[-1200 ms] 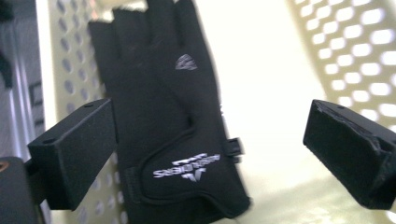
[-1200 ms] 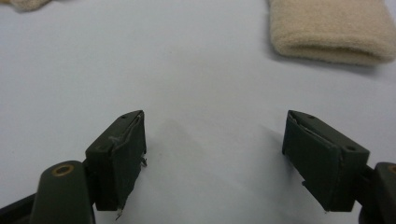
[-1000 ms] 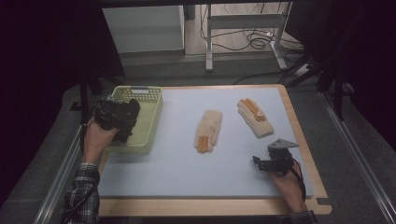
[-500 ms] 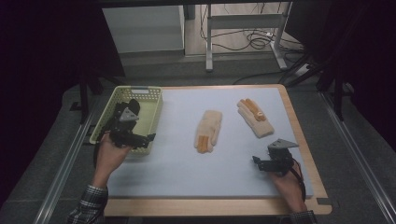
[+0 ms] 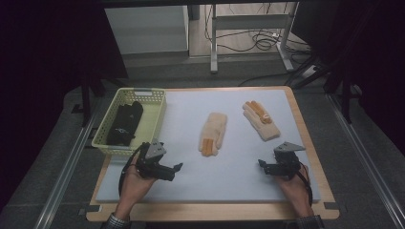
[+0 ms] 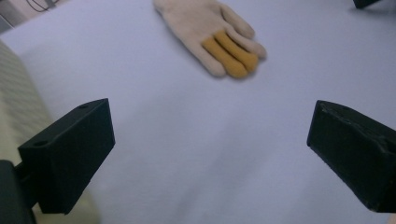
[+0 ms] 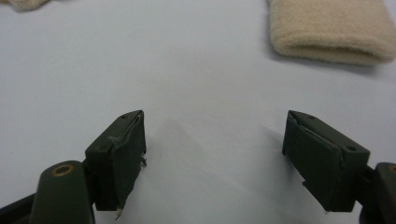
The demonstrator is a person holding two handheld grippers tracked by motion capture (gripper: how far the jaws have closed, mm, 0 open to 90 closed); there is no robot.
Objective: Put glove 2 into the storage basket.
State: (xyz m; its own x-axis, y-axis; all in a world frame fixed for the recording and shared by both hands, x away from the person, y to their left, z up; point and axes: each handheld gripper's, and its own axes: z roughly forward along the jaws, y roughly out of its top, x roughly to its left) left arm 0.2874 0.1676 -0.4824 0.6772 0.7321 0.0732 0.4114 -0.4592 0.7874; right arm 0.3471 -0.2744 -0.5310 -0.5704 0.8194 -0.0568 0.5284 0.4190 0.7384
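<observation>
My left gripper (image 5: 177, 167) stands with its jaws wide apart and empty, low over the pale mat, pointing at the cream knitted glove with orange fingers (image 6: 215, 38) just ahead. My right gripper (image 5: 261, 164) is also spread open with nothing between, short of the second cream glove's cuff (image 7: 329, 29). The yellow-green plastic basket (image 5: 155, 118), behind the near glove's left, holds dark gloves (image 5: 125, 123). I judge a shallow pinch could catch only one knit layer and drag the glove across the mat. Part of that cuff is cut off in my right gripper view.
</observation>
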